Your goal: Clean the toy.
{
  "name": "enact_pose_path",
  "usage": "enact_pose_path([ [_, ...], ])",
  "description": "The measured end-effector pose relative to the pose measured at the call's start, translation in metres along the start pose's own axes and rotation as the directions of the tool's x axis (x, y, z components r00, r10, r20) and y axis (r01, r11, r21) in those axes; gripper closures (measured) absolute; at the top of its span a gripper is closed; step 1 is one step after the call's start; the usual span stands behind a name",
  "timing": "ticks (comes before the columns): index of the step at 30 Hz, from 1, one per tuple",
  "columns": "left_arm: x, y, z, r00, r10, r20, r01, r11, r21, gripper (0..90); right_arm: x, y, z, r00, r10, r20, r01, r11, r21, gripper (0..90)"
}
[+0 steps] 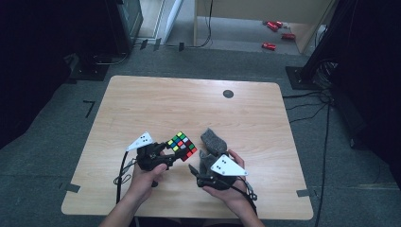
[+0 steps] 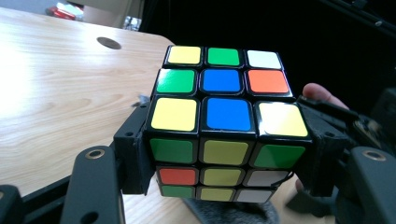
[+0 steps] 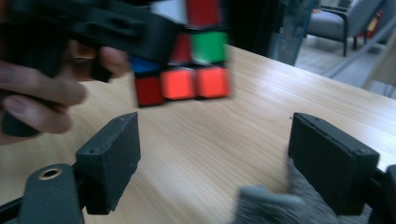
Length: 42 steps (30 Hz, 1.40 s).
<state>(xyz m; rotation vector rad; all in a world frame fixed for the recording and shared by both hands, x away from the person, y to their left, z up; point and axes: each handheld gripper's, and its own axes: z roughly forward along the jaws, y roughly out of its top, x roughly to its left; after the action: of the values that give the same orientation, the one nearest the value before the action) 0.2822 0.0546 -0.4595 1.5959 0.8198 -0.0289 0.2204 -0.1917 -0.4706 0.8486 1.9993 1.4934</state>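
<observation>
Rubik's cube (image 2: 224, 126) sits clamped between the left gripper (image 1: 166, 150) jaws, held just above the wooden table (image 1: 156, 104) near its front middle. Right gripper (image 3: 229, 161) jaws stand wide apart, nothing between them, just beside the cube. Grey cloth (image 1: 213, 140) lies under the right gripper.

The high view is looking dim, the surroundings falling into near black while the wooden table (image 1: 189, 118) is catching soft overhead light. In the left gripper view, glare is washing out the table's left part and gleaming on the cube (image 2: 224, 126), which is sharp. In the right gripper view, everything is smearing, probably from motion.
</observation>
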Motion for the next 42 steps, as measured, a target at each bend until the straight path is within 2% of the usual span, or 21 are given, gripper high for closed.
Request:
enact_pose_path([
  [3, -0.006, -0.002, 0.005, 0.9999, -0.008, 0.014, 0.008, 0.9998, 0.016, 34.2, 0.011, -0.001, 0.005, 0.9996, -0.028, 0.002, 0.028, 1.0, 0.001, 15.2],
  [8, -0.013, -0.003, 0.01, 0.9991, -0.011, 0.041, 0.009, 0.9994, 0.034, 34.3, 0.017, -0.002, 0.008, 0.9971, -0.059, 0.047, 0.06, 0.998, -0.018, 15.9],
  [10, -0.016, -0.004, 0.012, 0.9985, -0.014, 0.054, 0.011, 0.9989, 0.045, 34.2, 0.019, -0.003, 0.008, 0.9949, -0.075, 0.068, 0.076, 0.997, -0.022, 19.0],
  [13, -0.018, -0.005, 0.015, 0.9976, -0.016, 0.068, 0.012, 0.9982, 0.059, 34.2, 0.02, -0.004, 0.006, 0.989, -0.094, 0.114, 0.099, 0.994, -0.037, 31.9],
  [15, -0.017, -0.005, 0.015, 0.9977, -0.017, 0.065, 0.013, 0.998, 0.062, 34.1, 0.019, -0.005, 0.004, 0.9884, -0.092, 0.121, 0.097, 0.995, -0.035, 34.6],
  [16, -0.016, -0.005, 0.015, 0.9967, -0.024, 0.078, 0.019, 0.9976, 0.067, 34.0, 0.019, -0.005, 0.004, 0.9883, -0.095, 0.119, 0.1, 0.994, -0.037, 34.7],
  [19, -0.015, -0.005, 0.015, 0.9964, -0.014, 0.084, 0.009, 0.998, 0.062, 32.9, 0.019, -0.004, 0.003, 0.9866, -0.114, 0.117, 0.118, 0.992, -0.034, 34.8],
  [22, -0.015, -0.002, 0.012, 0.9965, -0.007, 0.084, 0.004, 0.9991, 0.043, 28.8, 0.019, -0.004, 0.002, 0.9882, -0.11, 0.106, 0.114, 0.993, -0.026, 34.8],
  [25, -0.012, 0.002, 0.006, 0.9967, -0.005, 0.082, 0.004, 0.9999, 0.016, 24.8, 0.016, -0.004, 0.001, 0.9879, -0.101, 0.118, 0.104, 0.995, -0.015, 34.8],
  [27, -0.011, 0.004, 0.003, 0.997, 0.014, 0.075, -0.015, 0.9999, 0.005, 21.5, 0.012, -0.003, 0.0, 0.9884, -0.089, 0.123, 0.091, 0.996, -0.015, 34.8],
  [30, -0.009, 0.005, -0.003, 0.9933, 0.105, 0.049, -0.105, 0.9945, -0.009, 19.2, 0.005, -0.001, -0.005, 0.9905, -0.052, 0.127, 0.055, 0.998, -0.016, 34.8],
  [33, -0.009, 0.002, -0.004, 0.9806, 0.194, 0.029, -0.194, 0.981, 0.007, 19.1, -0.004, 0.002, -0.009, 0.9909, -0.012, 0.134, 0.015, 1.0, -0.018, 34.8],
  [35, -0.011, 0.0, -0.003, 0.967, 0.254, 0.014, -0.255, 0.9667, 0.025, 19.2, -0.009, 0.003, -0.011, 0.991, 0.007, 0.134, -0.004, 1.0, -0.019, 34.8],
  [36, -0.012, -0.002, -0.002, 0.9578, 0.288, 0.002, -0.287, 0.9571, 0.038, 19.2, -0.011, 0.004, -0.012, 0.9918, 0.018, 0.126, -0.015, 1.0, -0.019, 34.8],
  [40, -0.016, -0.01, 0.003, 0.9057, 0.422, -0.04, -0.417, 0.904, 0.093, 19.9, -0.016, 0.01, -0.017, 0.994, 0.069, 0.085, -0.068, 0.997, -0.02, 34.8],
  [41, -0.017, -0.012, 0.004, 0.8915, 0.45, -0.05, -0.444, 0.8902, 0.104, 20.1, -0.017, 0.011, -0.018, 0.994, 0.084, 0.07, -0.083, 0.996, -0.017, 34.8],
  [42, -0.019, -0.014, 0.005, 0.8734, 0.483, -0.064, -0.474, 0.873, 0.114, 20.1, -0.018, 0.013, -0.019, 0.9931, 0.102, 0.057, -0.102, 0.995, -0.011, 34.8],
])
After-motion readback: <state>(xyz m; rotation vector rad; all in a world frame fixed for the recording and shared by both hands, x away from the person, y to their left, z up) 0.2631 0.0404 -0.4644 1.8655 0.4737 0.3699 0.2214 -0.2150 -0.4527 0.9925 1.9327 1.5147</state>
